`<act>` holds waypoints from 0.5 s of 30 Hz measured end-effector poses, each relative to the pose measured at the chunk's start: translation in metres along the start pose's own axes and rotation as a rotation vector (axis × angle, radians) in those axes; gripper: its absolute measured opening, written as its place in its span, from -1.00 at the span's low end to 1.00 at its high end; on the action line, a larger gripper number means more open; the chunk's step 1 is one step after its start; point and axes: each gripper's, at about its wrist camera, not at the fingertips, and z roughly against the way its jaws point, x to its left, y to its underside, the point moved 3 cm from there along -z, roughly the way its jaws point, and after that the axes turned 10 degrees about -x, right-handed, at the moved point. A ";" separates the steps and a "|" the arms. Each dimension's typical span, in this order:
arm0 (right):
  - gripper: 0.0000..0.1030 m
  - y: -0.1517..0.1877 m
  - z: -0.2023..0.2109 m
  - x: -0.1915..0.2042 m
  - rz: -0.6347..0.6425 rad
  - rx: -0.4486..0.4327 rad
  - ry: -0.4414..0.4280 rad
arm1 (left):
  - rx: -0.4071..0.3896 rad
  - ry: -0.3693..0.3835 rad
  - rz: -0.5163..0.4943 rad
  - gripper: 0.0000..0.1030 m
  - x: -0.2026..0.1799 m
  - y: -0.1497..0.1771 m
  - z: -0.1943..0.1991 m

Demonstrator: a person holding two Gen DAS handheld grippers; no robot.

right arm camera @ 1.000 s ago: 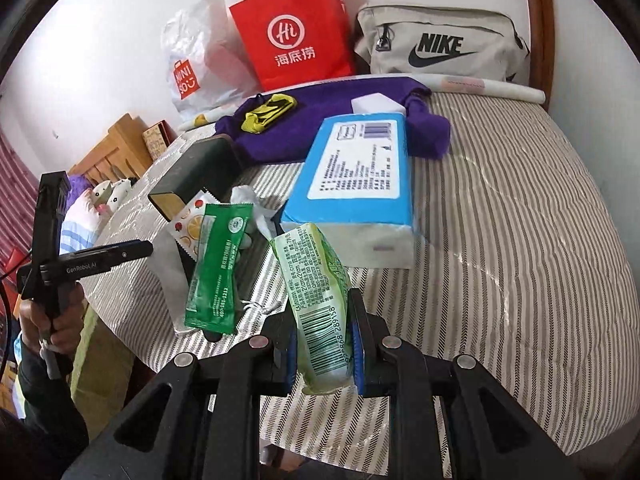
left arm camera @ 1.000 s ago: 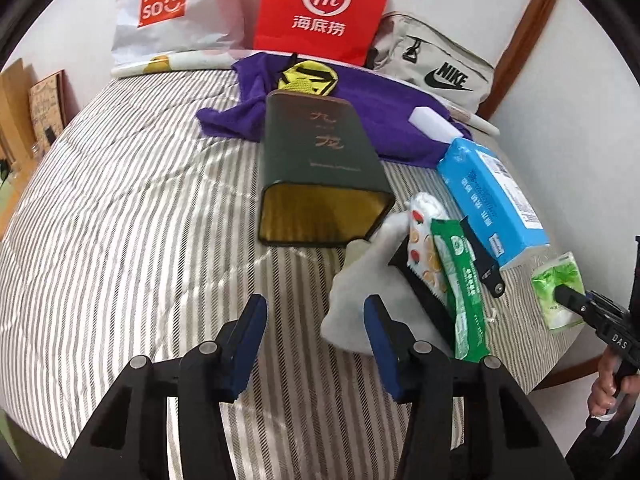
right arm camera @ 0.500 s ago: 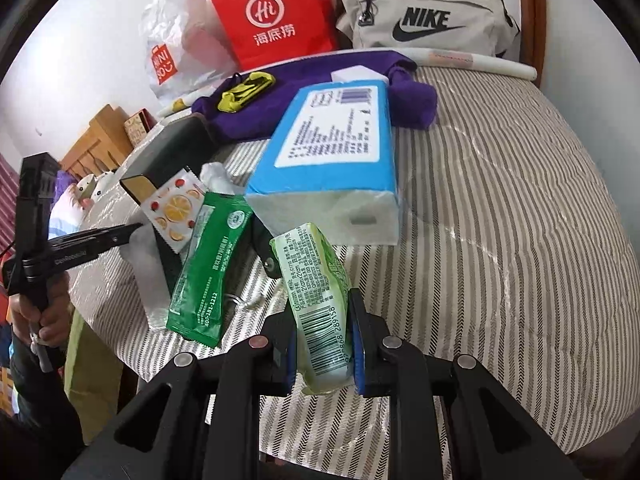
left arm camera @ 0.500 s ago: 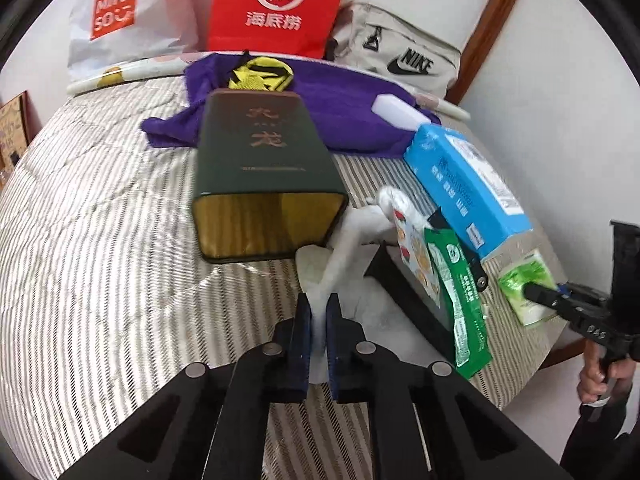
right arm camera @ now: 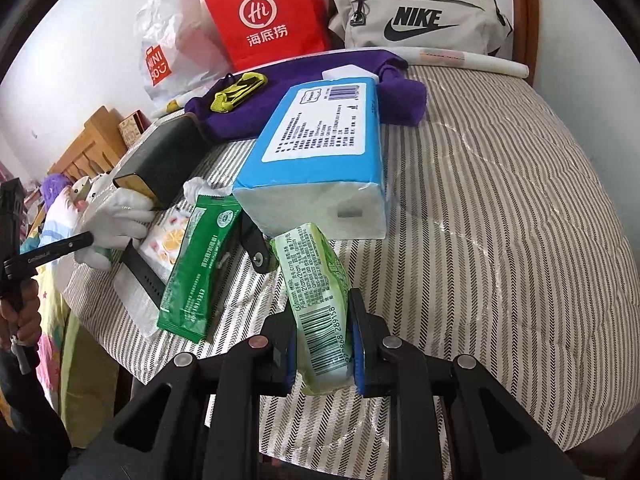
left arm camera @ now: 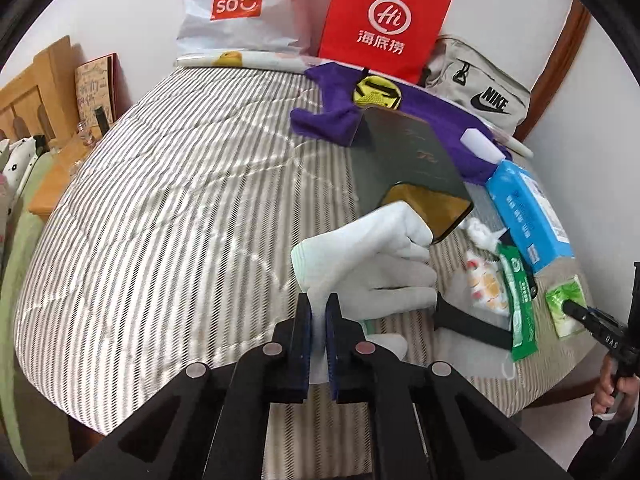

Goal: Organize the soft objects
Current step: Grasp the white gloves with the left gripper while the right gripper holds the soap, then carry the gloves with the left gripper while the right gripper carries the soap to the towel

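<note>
My left gripper (left arm camera: 317,320) is shut on a white cloth glove (left arm camera: 368,264) and holds it lifted above the striped bed (left arm camera: 160,220); the glove also shows in the right wrist view (right arm camera: 116,220). My right gripper (right arm camera: 323,344) is shut on a light green tissue packet (right arm camera: 316,292), also seen in the left wrist view (left arm camera: 566,308). Beside it lie a dark green wipes pack (right arm camera: 196,264), an orange-print packet (right arm camera: 164,244) and a big blue tissue pack (right arm camera: 320,152). A dark green box (left arm camera: 416,168) lies open-ended behind the glove.
A purple cloth (left arm camera: 340,116) with a yellow item (left arm camera: 376,94) lies at the back. A red bag (left arm camera: 384,20), a Miniso bag (left arm camera: 240,4) and a Nike pouch (right arm camera: 416,20) stand against the wall. A black strap (left arm camera: 468,324) lies by the packets. Wooden furniture (left arm camera: 36,92) stands left.
My left gripper closed on the white glove and lifted it up and to the left, away from the pile. My right gripper kept its hold on the green packet and moved little.
</note>
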 end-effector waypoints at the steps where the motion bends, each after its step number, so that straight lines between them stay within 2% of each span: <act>1: -0.58 0.000 0.000 0.000 -0.002 0.000 0.000 | 0.012 -0.010 -0.003 -0.85 0.001 0.001 -0.002; 2: -0.58 0.001 0.000 0.000 -0.003 0.000 0.000 | 0.021 -0.018 -0.012 -0.79 0.000 0.001 -0.005; 4: -0.58 0.001 0.001 -0.001 -0.005 0.000 0.005 | 0.027 -0.026 -0.027 -0.52 -0.004 0.000 -0.009; 5: -0.58 0.001 0.001 -0.002 -0.007 0.000 0.007 | 0.024 -0.019 -0.030 -0.24 -0.008 -0.001 -0.011; 6: -0.57 0.000 0.001 -0.002 -0.007 0.000 0.008 | 0.020 -0.002 -0.039 0.14 -0.013 -0.003 -0.014; 7: -0.56 0.001 0.001 -0.002 -0.007 0.001 0.009 | 0.018 -0.001 -0.041 0.32 -0.016 -0.003 -0.016; 15: -0.50 0.003 -0.007 -0.002 -0.012 0.017 0.009 | 0.034 -0.072 -0.121 0.35 -0.042 -0.004 -0.046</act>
